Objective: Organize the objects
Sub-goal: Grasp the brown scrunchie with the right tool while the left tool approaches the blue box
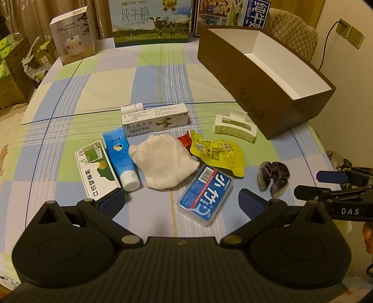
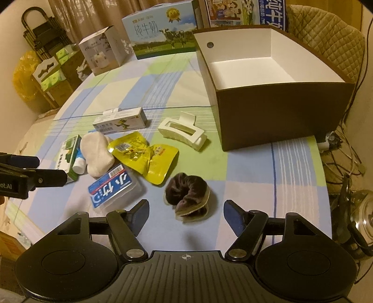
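Observation:
An open brown box with a white, empty inside stands at the table's right. Loose items lie in front: a blue floss case, a white sock, a yellow snack pouch, a dark scrunchie, a white hair claw, a blue tube, an ointment carton and a green-white carton. My left gripper is open above the floss case. My right gripper is open, with the scrunchie between its fingers.
Milk cartons and a humidifier box stand at the table's far edge. A quilted chair is behind the brown box. Cardboard boxes sit on the floor at left, cables and clutter at right.

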The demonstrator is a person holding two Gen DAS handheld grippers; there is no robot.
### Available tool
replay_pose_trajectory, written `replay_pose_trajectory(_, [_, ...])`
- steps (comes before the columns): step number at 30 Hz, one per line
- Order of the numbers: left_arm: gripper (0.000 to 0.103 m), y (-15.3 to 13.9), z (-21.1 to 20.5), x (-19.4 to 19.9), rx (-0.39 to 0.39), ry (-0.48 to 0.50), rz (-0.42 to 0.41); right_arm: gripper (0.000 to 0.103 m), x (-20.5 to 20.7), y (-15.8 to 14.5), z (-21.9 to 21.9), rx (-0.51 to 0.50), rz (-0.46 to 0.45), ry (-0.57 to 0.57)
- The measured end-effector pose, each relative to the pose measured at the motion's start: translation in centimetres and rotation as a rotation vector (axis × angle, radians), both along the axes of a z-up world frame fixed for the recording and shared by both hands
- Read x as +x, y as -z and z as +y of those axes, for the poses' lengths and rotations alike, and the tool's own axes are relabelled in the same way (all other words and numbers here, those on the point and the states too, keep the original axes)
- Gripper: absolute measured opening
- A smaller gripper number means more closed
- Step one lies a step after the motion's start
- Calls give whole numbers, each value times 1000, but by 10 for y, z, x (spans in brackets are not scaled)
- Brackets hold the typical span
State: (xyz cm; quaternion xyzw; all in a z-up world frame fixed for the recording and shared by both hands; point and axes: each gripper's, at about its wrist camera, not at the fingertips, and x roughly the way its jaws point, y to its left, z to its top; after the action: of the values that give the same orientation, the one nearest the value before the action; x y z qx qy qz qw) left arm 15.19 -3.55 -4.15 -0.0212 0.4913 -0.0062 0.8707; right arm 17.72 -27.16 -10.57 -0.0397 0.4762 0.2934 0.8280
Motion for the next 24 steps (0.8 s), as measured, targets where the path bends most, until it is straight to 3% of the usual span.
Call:
replay_pose_trajectory(15, [96, 39, 3, 19, -2, 7, 51, 68, 22, 34, 26, -35, 13, -23])
replay_pose_trajectory(21, [95, 50, 0, 25, 1, 26, 61, 55, 28, 49, 32, -82, 22, -31])
replay_pose_trajectory(22, [95, 51, -1, 26, 2, 33, 63, 49, 28, 51, 32, -81, 24, -32])
replay_pose_trajectory(23, [95, 53, -2, 27, 3, 42, 65, 36, 28, 52, 31, -80, 25, -37])
replay_pose_trajectory(24, [94, 54, -4, 29, 5, 51, 68, 33, 28, 53, 31, -85, 24, -42])
